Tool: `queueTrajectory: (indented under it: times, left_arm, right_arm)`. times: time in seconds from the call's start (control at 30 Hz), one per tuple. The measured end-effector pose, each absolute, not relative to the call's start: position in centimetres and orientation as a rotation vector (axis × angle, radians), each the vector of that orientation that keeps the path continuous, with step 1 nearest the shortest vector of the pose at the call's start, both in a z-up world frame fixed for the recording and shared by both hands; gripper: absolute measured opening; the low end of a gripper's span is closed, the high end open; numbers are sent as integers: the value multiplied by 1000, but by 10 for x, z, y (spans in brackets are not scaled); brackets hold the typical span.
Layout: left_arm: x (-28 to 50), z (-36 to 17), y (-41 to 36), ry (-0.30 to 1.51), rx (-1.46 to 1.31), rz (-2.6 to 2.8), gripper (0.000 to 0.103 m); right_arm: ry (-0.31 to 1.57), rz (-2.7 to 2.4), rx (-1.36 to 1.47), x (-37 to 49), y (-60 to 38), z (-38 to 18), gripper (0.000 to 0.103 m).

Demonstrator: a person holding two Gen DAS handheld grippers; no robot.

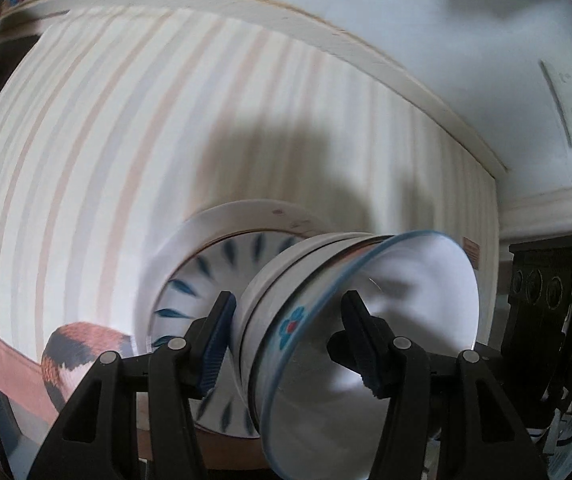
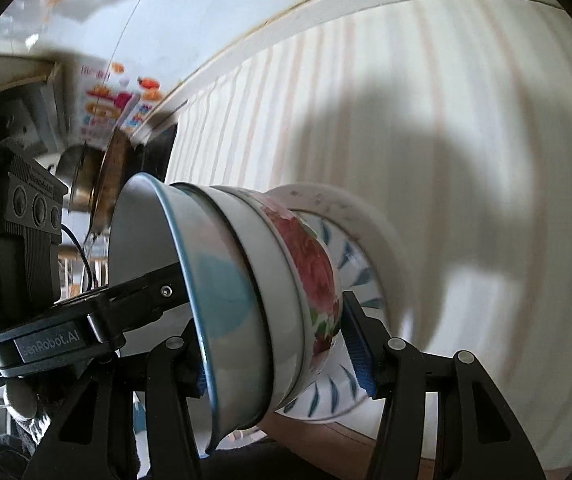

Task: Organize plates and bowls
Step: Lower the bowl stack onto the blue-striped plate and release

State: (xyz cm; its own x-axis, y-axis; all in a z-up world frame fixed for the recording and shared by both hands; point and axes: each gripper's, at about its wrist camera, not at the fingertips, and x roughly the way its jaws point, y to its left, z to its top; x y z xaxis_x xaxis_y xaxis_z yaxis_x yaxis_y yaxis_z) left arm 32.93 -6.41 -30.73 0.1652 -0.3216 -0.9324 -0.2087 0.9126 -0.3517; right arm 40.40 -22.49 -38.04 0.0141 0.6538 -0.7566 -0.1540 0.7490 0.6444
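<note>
Left wrist view: left tongs (image 1: 286, 344) pinched nested stack of white ceramic bowls (image 1: 326, 320); right tongs (image 2: 273, 356) clamped same stack above blue-leaf white plate (image 2: 350, 264). Advice: lower level, release together.

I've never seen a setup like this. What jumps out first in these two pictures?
A nested stack of bowls fills the middle of both views, seemingly lying on its side on plates, because the cameras are tilted. The outermost is a blue-rimmed bowl, and behind it sits a rose-patterned bowl, resting on a blue-leaf plate. Both the left tongs and the right tongs straddle the stack from opposite sides, over a striped tablecloth.
</note>
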Motion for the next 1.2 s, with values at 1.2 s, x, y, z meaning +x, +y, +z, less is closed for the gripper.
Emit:
queueTrajectory:
  times: [1.2]
  left_arm:
    - [303, -301, -32, 1368, -337, -26, 52]
  right_arm:
    - [1449, 612, 306, 388, -179, -398, 57]
